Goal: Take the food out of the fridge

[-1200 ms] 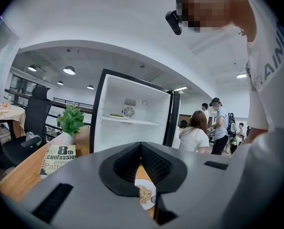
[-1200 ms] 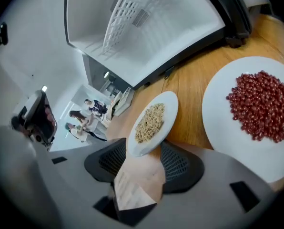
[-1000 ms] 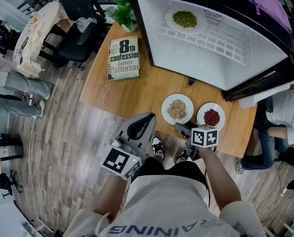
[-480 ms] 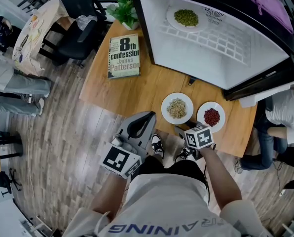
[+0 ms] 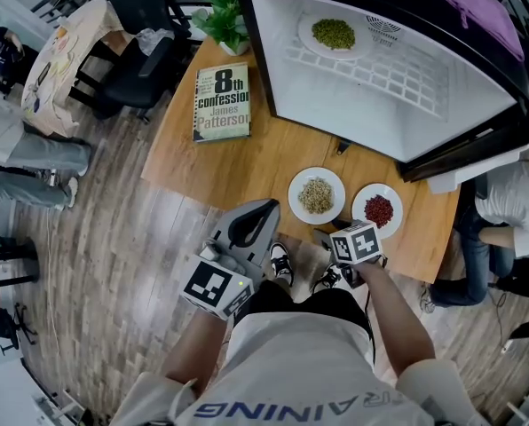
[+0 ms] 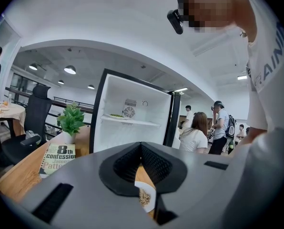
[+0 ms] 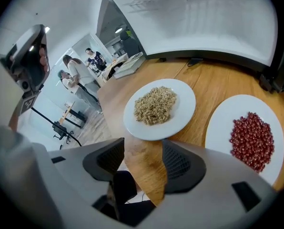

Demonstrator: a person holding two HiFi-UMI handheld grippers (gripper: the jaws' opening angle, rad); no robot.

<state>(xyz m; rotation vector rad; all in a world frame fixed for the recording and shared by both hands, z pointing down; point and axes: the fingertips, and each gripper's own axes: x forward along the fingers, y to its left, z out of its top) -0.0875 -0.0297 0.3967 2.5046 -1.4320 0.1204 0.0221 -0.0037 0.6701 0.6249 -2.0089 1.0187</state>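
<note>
Holds left gripper [image 6: 141, 149] clenched, empty, right gripper [image 7: 142, 149] released, before the fridge [image 5: 380, 87]; plate of green beans [image 5: 334, 34] inside fridge; plate of grain [image 5: 316, 195], plate of red beans [image 5: 378, 210] just before it.

Grey-brown wood-plank floor [image 5: 114, 238] under a light wooden bench [image 5: 247, 167]. Black office chair [image 5: 136, 60] off the bench's far corner, a round table [image 5: 65, 56] with a patterned cloth just beyond it, and a potted plant [image 5: 218, 16] on the bench's far edge. White ceiling [image 6: 108, 32] with round lamps [image 6: 70, 69] lit overhead; the whole room is evenly bright.
</note>
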